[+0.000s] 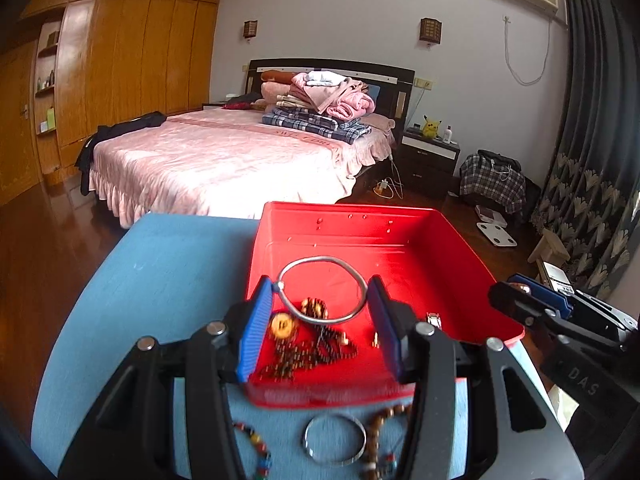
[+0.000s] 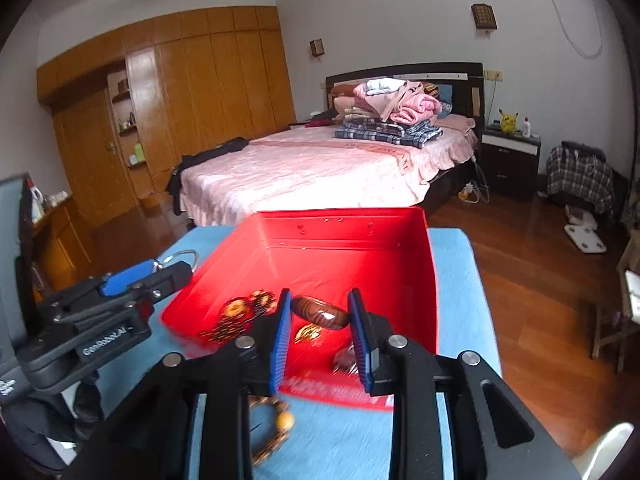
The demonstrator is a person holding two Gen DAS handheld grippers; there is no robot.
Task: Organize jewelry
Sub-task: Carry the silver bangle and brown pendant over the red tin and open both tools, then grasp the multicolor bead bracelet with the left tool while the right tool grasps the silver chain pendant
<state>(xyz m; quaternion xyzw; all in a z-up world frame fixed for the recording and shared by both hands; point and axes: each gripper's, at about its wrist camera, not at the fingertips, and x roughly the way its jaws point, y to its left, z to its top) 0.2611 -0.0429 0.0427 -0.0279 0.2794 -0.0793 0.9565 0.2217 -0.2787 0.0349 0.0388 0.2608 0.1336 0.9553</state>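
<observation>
We count one red box (image 1: pixel 400 240) on the blue surface (image 1: pixel 168 264), and two silver bangles: one (image 1: pixel 322 290) between the left gripper's pads, one (image 1: pixel 335 438) flat near the surface's near edge. We also count one brown striped bangle (image 2: pixel 320 314), one gold piece (image 2: pixel 307 333), and two grippers (image 1: pixel 320 332) (image 2: pixel 320 336).

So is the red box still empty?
No, the red box already holds a beaded necklace and a gold pendant.

Silver bangle (image 1: pixel 322 290) held over red box (image 1: pixel 400 236); brown bangle (image 2: pixel 319 313) likewise; bead strands (image 1: pixel 308 354) inside.
</observation>
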